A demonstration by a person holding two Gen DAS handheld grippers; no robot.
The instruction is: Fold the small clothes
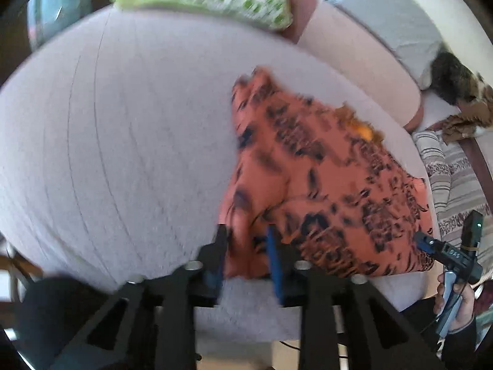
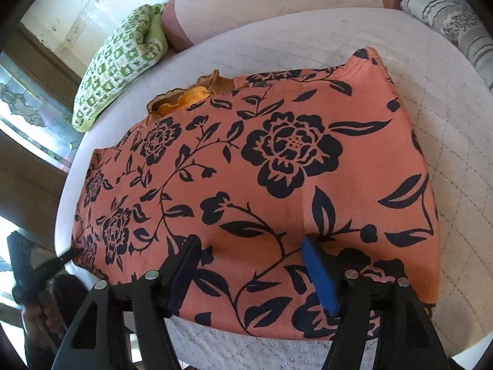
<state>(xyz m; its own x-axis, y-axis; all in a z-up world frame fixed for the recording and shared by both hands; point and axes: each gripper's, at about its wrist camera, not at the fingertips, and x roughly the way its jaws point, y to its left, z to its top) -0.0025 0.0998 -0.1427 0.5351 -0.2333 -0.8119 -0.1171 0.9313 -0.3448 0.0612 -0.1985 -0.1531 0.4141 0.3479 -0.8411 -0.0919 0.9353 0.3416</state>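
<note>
Orange floral top [image 2: 262,185] lying flat on the quilted white cushion [image 2: 431,117], partly folded. Left gripper [image 1: 246,240] narrowed around its corner edge, grip unclear; right gripper [image 2: 251,246] wide, tips resting on cloth. Next: pinch firmly, fold across.

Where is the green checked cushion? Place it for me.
In the right wrist view the green checked cushion lies at upper left, at the far edge of the white quilted surface, just beyond the orange floral garment and beside a pinkish bolster.
</note>
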